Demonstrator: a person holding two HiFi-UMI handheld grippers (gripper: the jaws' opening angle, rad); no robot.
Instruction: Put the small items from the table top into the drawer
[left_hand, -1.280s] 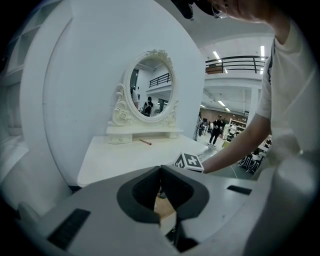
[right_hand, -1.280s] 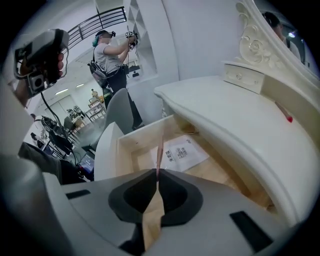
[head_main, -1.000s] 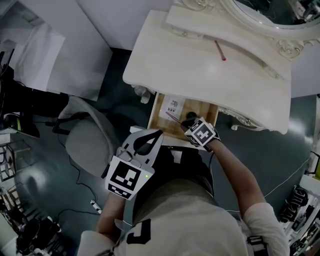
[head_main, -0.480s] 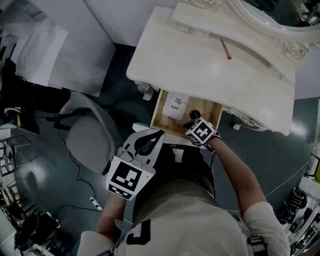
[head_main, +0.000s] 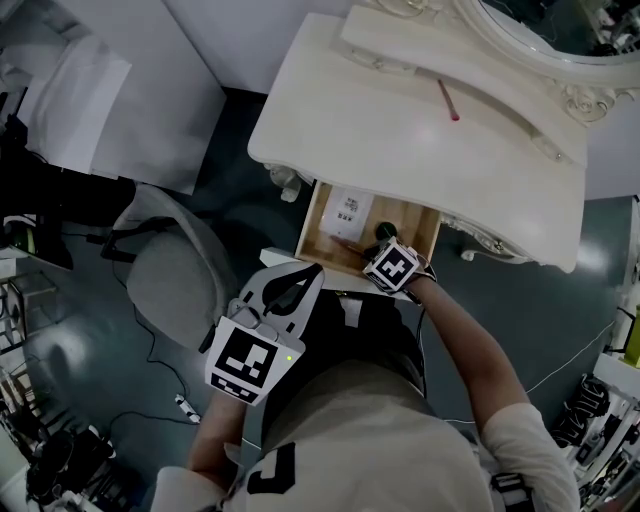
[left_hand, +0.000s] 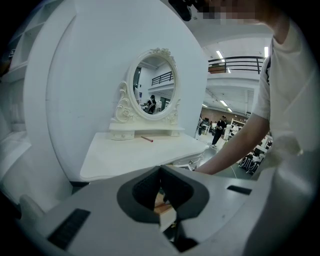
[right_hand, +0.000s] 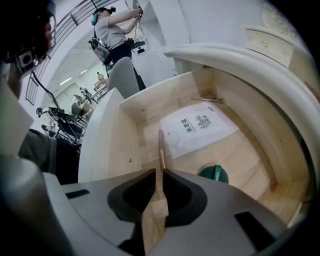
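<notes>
The left gripper (left_hand: 161, 170) hangs by the person's waist, tilted gently down toward the table (head_main: 380, 140), its claw together and empty. The right arm reaches forward, and the right gripper (right_hand: 160, 172) points steeply into the open drawer (right_hand: 125, 135), its claw clamped on a thin pencil (right_hand: 161, 147). A printed sheet (right_hand: 197, 127) lies in the drawer, its writing too small to read. A red pencil (head_main: 447, 101) lies on the table top.

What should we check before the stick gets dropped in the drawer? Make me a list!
1. drawer open: ok.
2. right gripper shut on thin stick: ok.
3. Stick over the drawer's inside: ok.
4. Bare wood beside white packet and green round thing: ok.
5. left gripper shut, empty, away from drawer: ok.
6. table top emptied: not ok, red pencil lies there.
</notes>
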